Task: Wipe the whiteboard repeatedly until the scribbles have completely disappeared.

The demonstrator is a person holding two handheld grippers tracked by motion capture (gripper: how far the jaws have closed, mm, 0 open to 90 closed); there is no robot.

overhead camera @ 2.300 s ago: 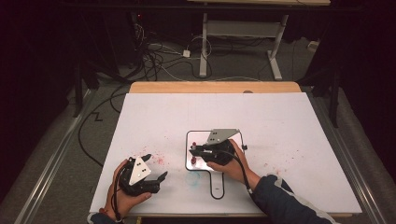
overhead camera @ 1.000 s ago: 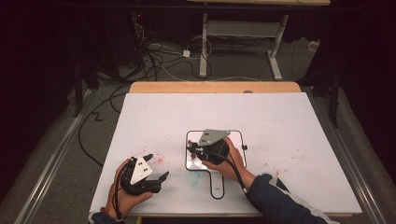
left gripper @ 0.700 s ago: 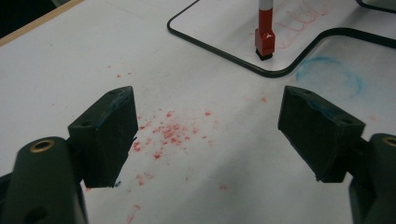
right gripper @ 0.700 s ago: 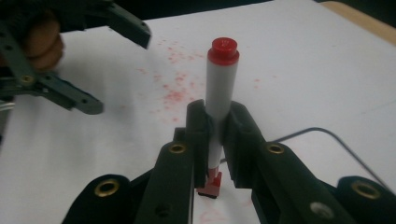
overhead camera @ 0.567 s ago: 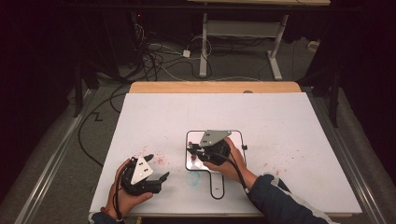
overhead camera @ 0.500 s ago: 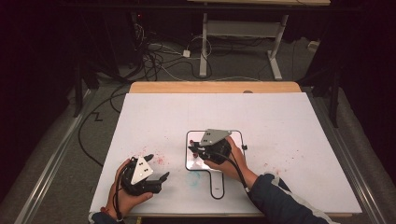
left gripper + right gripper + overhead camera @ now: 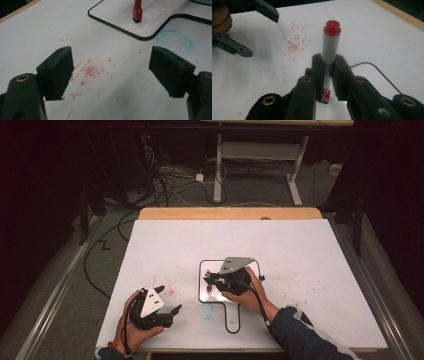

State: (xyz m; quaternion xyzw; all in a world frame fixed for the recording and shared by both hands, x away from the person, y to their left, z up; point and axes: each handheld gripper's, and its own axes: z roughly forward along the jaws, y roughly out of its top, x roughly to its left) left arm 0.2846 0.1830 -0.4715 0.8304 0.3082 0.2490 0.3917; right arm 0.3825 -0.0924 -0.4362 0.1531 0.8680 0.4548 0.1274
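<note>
Right gripper (image 7: 327, 75) pinching a white marker with red cap (image 7: 331, 47), tip down on the small black-rimmed whiteboard (image 7: 206, 270) at mid table. Left gripper (image 7: 110, 72) spread wide, holding nothing, well apart over red specks (image 7: 87, 71). Blue smudge (image 7: 175, 38) beside the rim. Faint red scrawl (image 7: 160, 8) on the board, possibly letters, unreadable.

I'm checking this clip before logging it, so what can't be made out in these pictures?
- Red writing on the small whiteboard: cut off by the left gripper view's top edge, too faint.
- Marker tip: hidden behind the right gripper in its own view.
- Marker in high view: too small, under the hand.
</note>
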